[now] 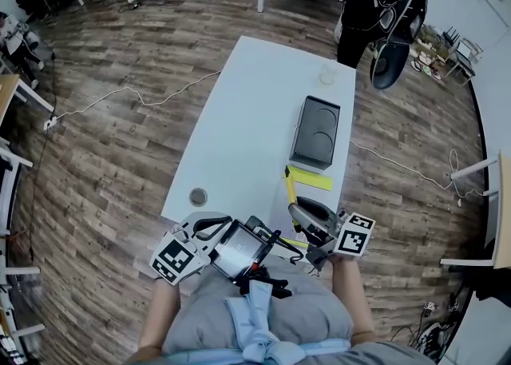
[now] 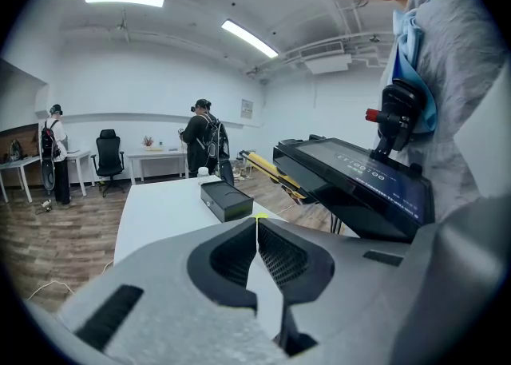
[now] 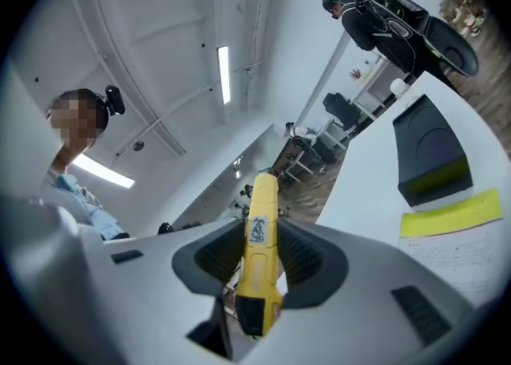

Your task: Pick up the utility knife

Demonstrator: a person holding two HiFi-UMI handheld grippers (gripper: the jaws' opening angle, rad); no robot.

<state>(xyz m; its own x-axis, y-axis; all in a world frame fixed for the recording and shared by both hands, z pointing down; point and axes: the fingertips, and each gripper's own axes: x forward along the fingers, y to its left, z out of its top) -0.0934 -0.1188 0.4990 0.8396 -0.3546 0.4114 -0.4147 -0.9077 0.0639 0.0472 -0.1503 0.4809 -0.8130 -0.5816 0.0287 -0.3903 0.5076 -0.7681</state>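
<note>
Reading left to right. Left gripper [image 2: 257, 232] clenched on nothing, jaws meeting tip to tip, held just off the near left corner of the table [image 1: 239, 100]. Right gripper [image 3: 259, 247] grasping the yellow utility knife [image 3: 260, 236] near one end, pads on both flanks, most of the body projecting past the jaws.

Risk, as judged: long overhang on smooth plastic, so a quick swing or a knock against the table edge could pivot the knife or slide it out.

Pad contact and label on the knife visible only in right gripper view. Place of the knife over the near right corner, beside the yellow sheet [image 1: 311, 178] and short of the black box [image 1: 315, 132], clear only in head view.
</note>
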